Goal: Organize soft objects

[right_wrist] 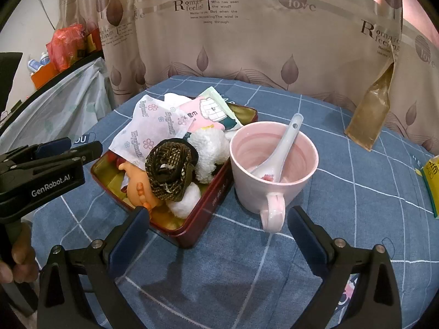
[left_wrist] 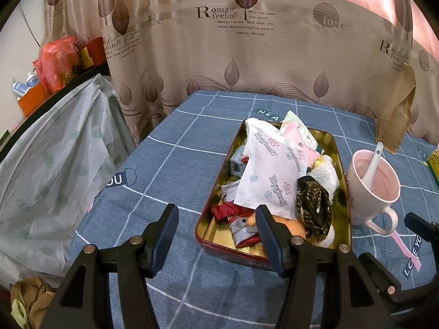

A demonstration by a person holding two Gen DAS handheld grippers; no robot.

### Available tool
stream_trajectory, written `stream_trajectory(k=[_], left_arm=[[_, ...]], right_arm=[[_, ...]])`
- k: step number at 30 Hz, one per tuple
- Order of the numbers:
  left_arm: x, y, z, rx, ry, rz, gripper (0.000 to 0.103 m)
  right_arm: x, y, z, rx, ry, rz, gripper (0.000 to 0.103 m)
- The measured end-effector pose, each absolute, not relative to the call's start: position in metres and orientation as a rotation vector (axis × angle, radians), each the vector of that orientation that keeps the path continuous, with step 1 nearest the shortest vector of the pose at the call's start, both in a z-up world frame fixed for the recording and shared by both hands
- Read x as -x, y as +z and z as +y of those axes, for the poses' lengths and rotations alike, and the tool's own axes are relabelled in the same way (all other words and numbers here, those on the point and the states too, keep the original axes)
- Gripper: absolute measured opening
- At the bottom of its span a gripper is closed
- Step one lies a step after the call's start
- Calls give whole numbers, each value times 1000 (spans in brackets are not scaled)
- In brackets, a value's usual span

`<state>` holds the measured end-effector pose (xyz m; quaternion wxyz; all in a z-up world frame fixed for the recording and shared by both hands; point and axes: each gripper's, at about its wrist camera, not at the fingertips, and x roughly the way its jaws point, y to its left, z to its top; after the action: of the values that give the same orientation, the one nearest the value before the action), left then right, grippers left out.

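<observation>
A dark red tin with a gold inside (left_wrist: 208,242) (right_wrist: 216,194) sits on the blue checked cloth. It holds a heap of soft things: white flowered tissue packets (left_wrist: 270,170) (right_wrist: 153,128), a white plush (left_wrist: 326,174) (right_wrist: 210,148), an orange doll (right_wrist: 137,182) with a brown checked hat (left_wrist: 314,205) (right_wrist: 170,171), and red cloth (left_wrist: 225,211). My left gripper (left_wrist: 216,235) is open and empty, hovering at the tin's near end. My right gripper (right_wrist: 218,233) is open and empty, just before the tin's corner and the mug's handle.
A pink mug (left_wrist: 374,189) (right_wrist: 271,164) with a white spoon (right_wrist: 282,145) stands right of the tin. A brown pouch (right_wrist: 373,112) leans on the curtain. A yellow box (right_wrist: 430,181) lies at the far right. A plastic-covered shelf (left_wrist: 55,150) stands left.
</observation>
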<state>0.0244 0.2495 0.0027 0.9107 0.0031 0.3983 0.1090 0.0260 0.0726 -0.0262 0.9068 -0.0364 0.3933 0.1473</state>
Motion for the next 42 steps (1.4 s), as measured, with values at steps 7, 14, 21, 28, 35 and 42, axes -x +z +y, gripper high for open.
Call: stream_trajectory(k=[7, 14, 21, 28, 35, 42], left_arm=[[-25, 3, 249, -6, 225, 821, 60], [-25, 3, 249, -6, 225, 822, 60], [-25, 3, 249, -6, 225, 822, 60], [-25, 3, 249, -6, 224, 822, 60], [-25, 3, 249, -6, 225, 821, 60], [-25, 3, 248, -7, 225, 823, 60]], right_arm=[[-26, -26, 73, 75, 304, 813, 99], [-25, -28, 74, 74, 302, 817, 99], [-25, -28, 75, 75, 299, 821, 99], [-23, -29, 77, 78, 303, 825, 99], [-23, -30, 78, 77, 304, 830, 99], [-23, -31, 79, 78, 305, 832, 99]])
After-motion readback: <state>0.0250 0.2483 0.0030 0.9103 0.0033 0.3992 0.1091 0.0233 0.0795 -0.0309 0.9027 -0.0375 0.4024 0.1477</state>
